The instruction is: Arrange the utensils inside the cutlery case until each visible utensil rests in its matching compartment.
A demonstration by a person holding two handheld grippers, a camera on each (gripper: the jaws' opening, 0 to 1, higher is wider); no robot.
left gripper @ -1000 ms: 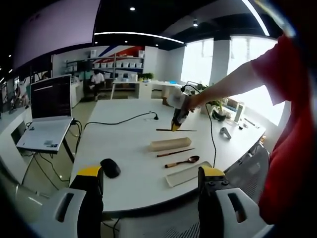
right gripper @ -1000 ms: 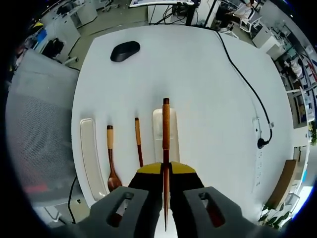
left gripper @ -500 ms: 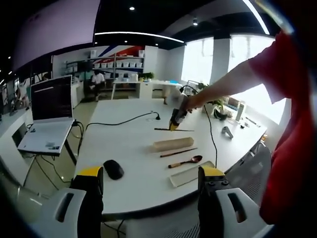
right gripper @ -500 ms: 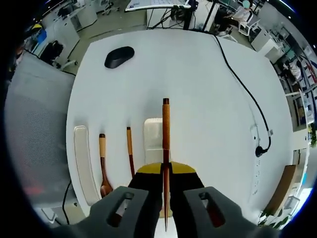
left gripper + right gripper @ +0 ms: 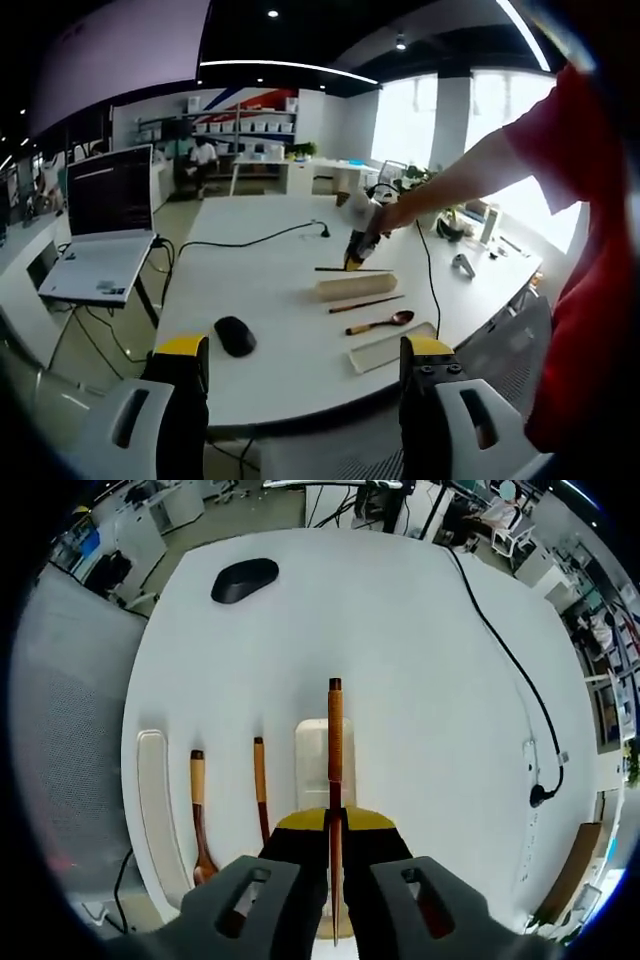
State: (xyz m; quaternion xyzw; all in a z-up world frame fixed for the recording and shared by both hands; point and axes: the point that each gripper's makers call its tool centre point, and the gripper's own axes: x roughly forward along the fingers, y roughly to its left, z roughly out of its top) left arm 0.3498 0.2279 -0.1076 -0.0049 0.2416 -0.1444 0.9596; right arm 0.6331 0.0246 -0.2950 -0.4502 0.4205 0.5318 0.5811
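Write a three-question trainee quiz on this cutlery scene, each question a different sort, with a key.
1. True or false: the right gripper is shut on a chopstick.
2. Multiple choice: what lies between the lid and the second chopstick on the table? A fork; B spoon; C knife.
3. Fill in: the dark object near the table's far edge in the right gripper view is a computer ____.

Key:
1. True.
2. B, the spoon.
3. mouse.
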